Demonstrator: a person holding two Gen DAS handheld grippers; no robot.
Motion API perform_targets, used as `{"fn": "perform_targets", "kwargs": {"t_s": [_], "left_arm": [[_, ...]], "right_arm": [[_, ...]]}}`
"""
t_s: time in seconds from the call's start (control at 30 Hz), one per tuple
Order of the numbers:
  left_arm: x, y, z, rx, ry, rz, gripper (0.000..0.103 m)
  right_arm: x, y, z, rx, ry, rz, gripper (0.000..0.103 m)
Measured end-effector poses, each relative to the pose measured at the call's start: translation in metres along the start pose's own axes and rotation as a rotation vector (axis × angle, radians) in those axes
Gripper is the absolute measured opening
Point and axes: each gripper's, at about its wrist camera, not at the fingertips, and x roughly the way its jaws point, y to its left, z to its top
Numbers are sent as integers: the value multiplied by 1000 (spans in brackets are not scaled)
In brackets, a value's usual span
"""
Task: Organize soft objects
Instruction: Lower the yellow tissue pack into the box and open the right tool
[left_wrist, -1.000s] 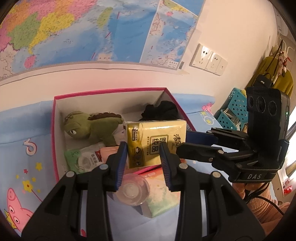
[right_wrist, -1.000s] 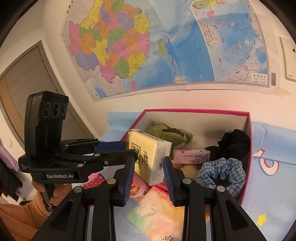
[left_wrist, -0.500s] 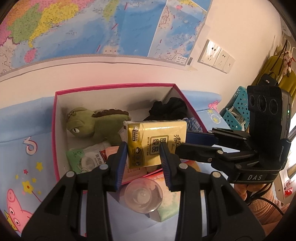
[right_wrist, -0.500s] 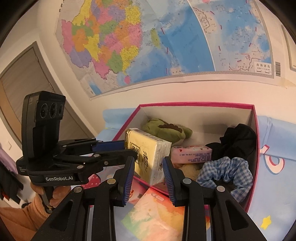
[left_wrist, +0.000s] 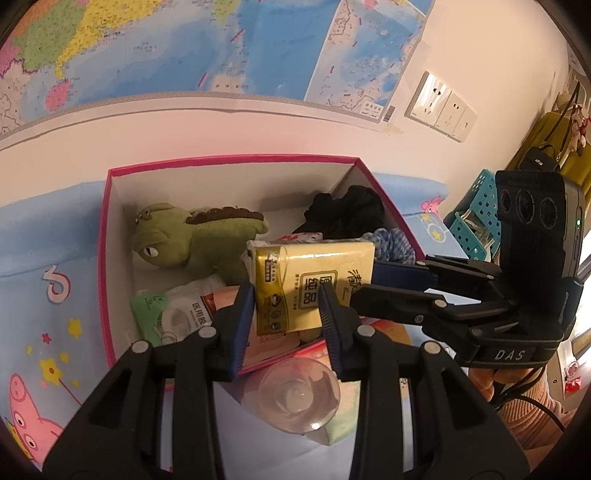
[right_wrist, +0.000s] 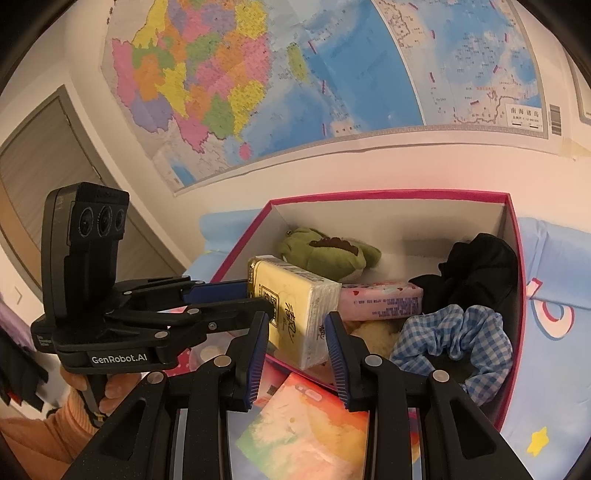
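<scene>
Yellow tissue pack (left_wrist: 312, 286), a soft rectangular block with printed brown lettering and a white end face, held above the pink-rimmed box (left_wrist: 229, 162) by both the left gripper (left_wrist: 288, 310) and the right gripper (right_wrist: 295, 334), each clamped on it.

A big colourful wall map (right_wrist: 280, 85) fills the wall, with white wall sockets (left_wrist: 441, 107) just off its right corner. A clear plastic cup (left_wrist: 297, 397) sits on the blue cartoon-print cloth (left_wrist: 44, 280), and teal perforated baskets (left_wrist: 476, 225) stand far right by a yellow bag (left_wrist: 546, 144).
</scene>
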Motion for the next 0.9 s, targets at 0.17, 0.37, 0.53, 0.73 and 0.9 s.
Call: {"fn": "perform_targets", "kwargs": {"t_s": [0.17, 0.37, 0.53, 0.73, 0.9], "left_arm": [[4, 5, 0, -19, 14, -1, 37], [8, 13, -3, -39, 28, 1, 37], [13, 16, -4, -45, 37, 3, 37], [17, 20, -6, -60, 46, -2, 37], [16, 21, -6, -63, 43, 1, 37]], "right_arm": [[5, -1, 1, 5, 13, 0, 33], [11, -2, -1, 10, 29, 1, 33], [13, -2, -2, 10, 35, 2, 33], [17, -3, -1, 12, 43, -5, 33], [19, 2, -2, -1, 45, -23, 33]]}}
